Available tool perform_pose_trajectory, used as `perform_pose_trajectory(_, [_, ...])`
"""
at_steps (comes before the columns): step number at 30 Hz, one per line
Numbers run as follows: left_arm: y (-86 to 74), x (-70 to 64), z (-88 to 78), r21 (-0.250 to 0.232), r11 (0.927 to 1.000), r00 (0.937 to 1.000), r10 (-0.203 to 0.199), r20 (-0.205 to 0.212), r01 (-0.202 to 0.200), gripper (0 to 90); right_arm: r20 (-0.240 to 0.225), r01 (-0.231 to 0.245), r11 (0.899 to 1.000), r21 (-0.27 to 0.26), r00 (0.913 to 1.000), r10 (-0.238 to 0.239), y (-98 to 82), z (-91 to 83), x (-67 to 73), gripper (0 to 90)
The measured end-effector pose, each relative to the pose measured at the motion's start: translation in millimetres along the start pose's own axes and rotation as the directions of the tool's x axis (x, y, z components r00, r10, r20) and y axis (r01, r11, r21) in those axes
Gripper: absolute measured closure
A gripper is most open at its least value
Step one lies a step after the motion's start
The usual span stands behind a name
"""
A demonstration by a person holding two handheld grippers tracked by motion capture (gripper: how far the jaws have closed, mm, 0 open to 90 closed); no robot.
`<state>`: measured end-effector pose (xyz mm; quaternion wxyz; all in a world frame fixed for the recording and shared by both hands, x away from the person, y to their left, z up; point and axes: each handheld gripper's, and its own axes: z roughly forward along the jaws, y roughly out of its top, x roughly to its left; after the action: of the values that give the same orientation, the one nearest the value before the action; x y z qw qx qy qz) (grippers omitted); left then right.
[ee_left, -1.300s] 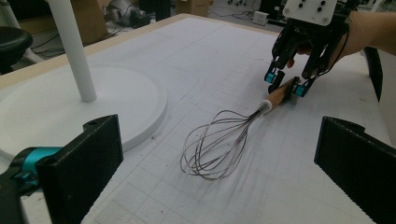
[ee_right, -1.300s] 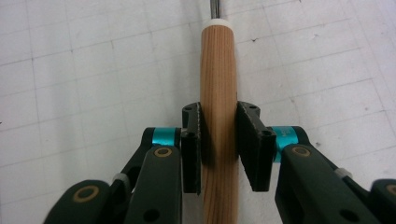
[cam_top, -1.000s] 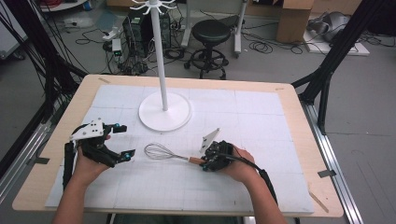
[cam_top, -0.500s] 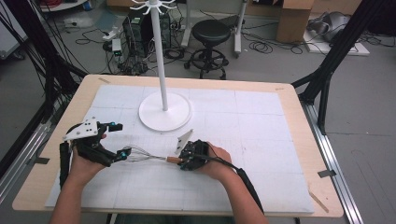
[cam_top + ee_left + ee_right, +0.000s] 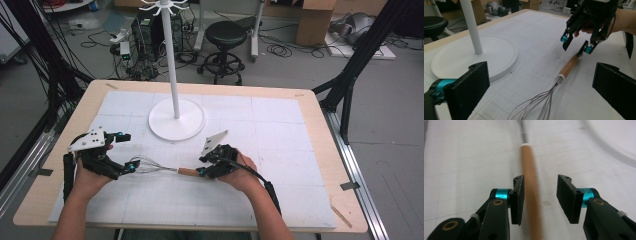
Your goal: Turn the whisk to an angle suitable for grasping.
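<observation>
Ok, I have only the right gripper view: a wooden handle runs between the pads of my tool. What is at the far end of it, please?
Observer: A wire whisk head. It lies on the white mat.
Operator: And where is the left tool?
Observer: The left tool is at that wire head. Its jaws are wide open with the wires between them, not clamped.
Operator: How does my tool look from outside?
Observer: The right tool has just been opening its jaws. They stand around the end of the handle and do not press on it.
</observation>
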<state>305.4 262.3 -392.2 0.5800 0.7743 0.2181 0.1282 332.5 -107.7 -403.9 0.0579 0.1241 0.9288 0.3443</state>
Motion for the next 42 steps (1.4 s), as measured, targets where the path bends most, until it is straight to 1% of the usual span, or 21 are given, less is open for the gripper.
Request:
perform_pose_trajectory(2, [-0.4,0.2,-1.6,-0.001,1.0,1.0,-0.001,-0.005,0.001,1.7,0.04,-0.037,0.999,-0.005,0.9985,0.038,-3.0,-2.3,-8.3,58.3])
perform_pose_trajectory(4, [-0.7,-0.1,-2.5,-0.005,1.0,0.9999,-0.008,-0.008,0.008,1.7,0.043,-0.036,0.999,-0.001,0.9984,0.036,-3.6,-0.5,-10.6,58.4])
perform_pose_trajectory(5, [-0.6,0.2,-3.2,-0.004,1.0,1.0,-0.003,-0.008,0.003,1.7,0.043,-0.045,0.999,0.008,0.9981,0.045,-4.1,1.9,-11.1,58.4])
perform_pose_trajectory(6, [-0.7,0.1,-3.4,-0.008,1.0,1.0,-0.005,-0.007,0.005,1.7,0.036,-0.043,0.999,0.03,0.9985,0.042,-4.9,7.7,-11.1,58.4])
perform_pose_trajectory(9, [-1.0,0.9,-4.2,-0.007,1.0,0.9999,-0.004,-0.01,0.004,1.7,0.029,-0.037,0.998,0.041,0.9989,0.036,-5.7,12.3,-8.6,59.2])
perform_pose_trajectory(12, [-1.1,1.8,-4.2,-0.013,0.9999,0.9999,-0.009,-0.009,0.009,1.7,0.019,-0.032,0.999,0.039,0.9993,0.031,-6.0,12.7,-5.4,59.1])
perform_pose_trajectory(15, [-1.6,2.1,-3.6,-0.006,0.9999,0.9999,-0.011,-0.011,0.01,1.7,0.016,-0.029,0.998,0.047,0.9995,0.028,-6.1,12.4,-3.8,58.9])
perform_pose_trajectory(17, [-1.3,1.6,-3.8,-0.008,0.9999,0.9999,-0.007,-0.01,0.007,1.7,0.02,-0.029,0.999,0.037,0.9994,0.029,-6.0,11.2,-4.2,58.4])
perform_pose_trajectory(21, [-1.3,1.8,-4.3,-0.005,1.0,0.9999,-0.006,-0.011,0.006,1.7,-0.009,-0.031,1.0,0.005,0.9995,0.031,-5.3,6.2,-3.0,57.5])
perform_pose_trajectory(23, [-1.3,1.8,-4.1,-0.009,0.9999,0.9999,-0.01,-0.011,0.01,1.7,-0.02,-0.033,0.999,0.004,0.9993,0.033,-4.9,5.0,-0.3,56.8])
perform_pose_trajectory(28, [-1.4,2.2,-4.5,-0.009,0.9999,0.9999,-0.01,-0.009,0.01,1.7,-0.05,-0.006,1.0,-0.009,0.9987,0.005,-5.2,1.7,3.8,55.4])
perform_pose_trajectory(29, [-1.5,2.2,-4.6,-0.009,0.9999,0.9999,-0.009,-0.009,0.009,1.7,-0.061,-0.003,1.0,-0.007,0.9982,0.002,-5.5,1.1,5.1,55.3])
perform_pose_trajectory(30, [-1.6,2.0,-4.7,-0.008,0.9999,0.9999,-0.011,-0.011,0.011,1.7,-0.06,0.004,1.0,-0.002,0.9982,-0.004,-5.8,0.8,6.2,55.3])
perform_pose_trajectory(32, [-1.5,2.2,-4.7,-0.008,0.9999,0.9999,-0.009,-0.009,0.009,1.7,-0.088,0.013,1.0,0.005,0.996,-0.013,-7.0,1.4,9.2,55.7])
perform_pose_trajectory(33, [-1.5,2.2,-4.8,-0.01,0.9999,0.9999,-0.012,-0.01,0.012,1.7,-0.103,0.019,1.0,0.014,0.9946,-0.017,-7.7,3.0,10.4,56.1])
perform_pose_trajectory(36, [-1.4,2.5,-4.9,-0.013,0.9999,0.9999,-0.01,-0.012,0.01,1.7,-0.132,0.042,0.996,0.08,0.9908,-0.031,-9.5,15.0,15.7,62.9])
perform_pose_trajectory(37, [-1.3,2.3,-5.1,-0.013,0.9999,0.9999,-0.011,-0.012,0.011,1.7,-0.112,0.073,0.991,0.113,0.9918,-0.06,-8.9,19.7,19.1,65.8])
perform_pose_trajectory(38, [-1.1,2.2,-5.5,-0.011,0.9999,0.9999,-0.011,-0.012,0.011,1.7,-0.102,0.104,0.987,0.121,0.9905,-0.092,-7.2,22.0,21.4,66.8])
perform_pose_trajectory(39, [-1.0,2.1,-5.7,-0.013,0.9999,0.9999,-0.011,-0.012,0.01,1.7,-0.107,0.124,0.986,0.108,0.9879,-0.112,-4.6,23.2,22.1,68.3])
perform_pose_trajectory(41, [-0.5,1.7,-6.4,-0.015,0.9998,0.9999,-0.009,-0.013,0.009,1.7,-0.114,0.139,0.987,0.081,0.985,-0.129,1.8,26.4,24.1,70.1])
perform_pose_trajectory(42, [-0.2,1.6,-6.8,-0.017,0.9998,0.9999,-0.008,-0.014,0.008,1.7,-0.108,0.154,0.985,0.077,0.9835,-0.145,5.3,29.5,25.5,70.1])
